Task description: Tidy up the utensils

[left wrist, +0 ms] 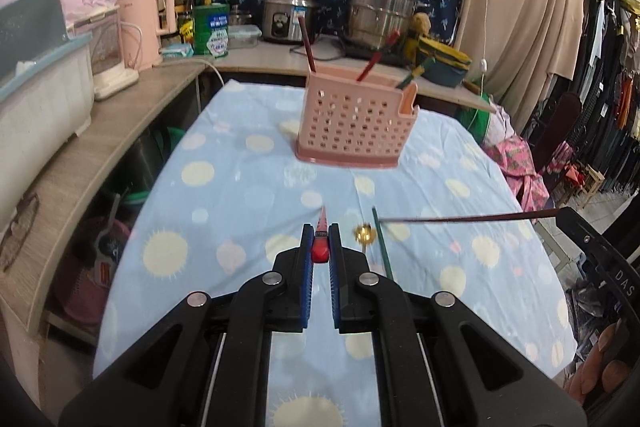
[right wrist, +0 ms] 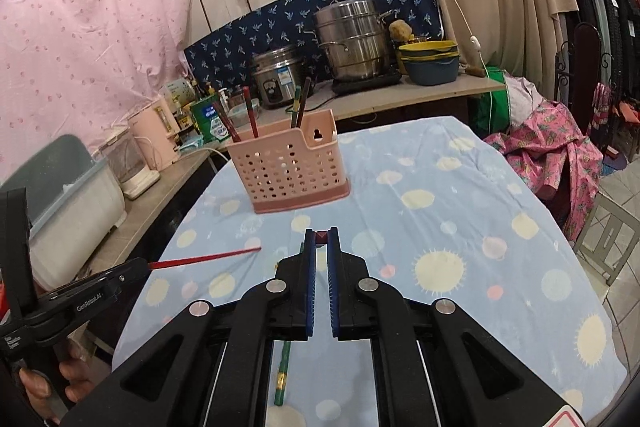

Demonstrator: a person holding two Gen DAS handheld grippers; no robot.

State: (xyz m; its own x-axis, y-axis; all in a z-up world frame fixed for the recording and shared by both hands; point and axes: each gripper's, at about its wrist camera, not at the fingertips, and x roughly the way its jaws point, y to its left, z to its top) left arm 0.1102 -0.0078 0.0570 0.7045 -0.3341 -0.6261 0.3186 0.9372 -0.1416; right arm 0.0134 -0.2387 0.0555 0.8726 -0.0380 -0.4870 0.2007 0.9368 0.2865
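Observation:
A pink perforated utensil basket (left wrist: pixel 356 123) (right wrist: pixel 294 163) stands on the blue dotted tablecloth with several chopsticks upright in it. My left gripper (left wrist: pixel 321 231) is shut on a red chopstick (left wrist: pixel 321 247), seen end-on; in the right wrist view that red chopstick (right wrist: pixel 204 259) sticks out from the left gripper (right wrist: pixel 148 265). My right gripper (right wrist: pixel 321 233) is shut on a dark red chopstick (right wrist: pixel 321 237). In the left wrist view this dark chopstick (left wrist: pixel 468 218) reaches in from the right. Both grippers hover above the cloth, short of the basket. A green chopstick (left wrist: pixel 382 247) (right wrist: pixel 285 359) lies on the cloth.
A small gold utensil (left wrist: pixel 365 233) lies beside the green chopstick. A wooden counter (left wrist: pixel 120 119) runs along the left with a white bin (left wrist: pixel 36 107) and a pink kettle (left wrist: pixel 146 23). The back shelf holds a rice cooker (right wrist: pixel 276 75) and steel pot (right wrist: pixel 352 39). Clothes hang at the right.

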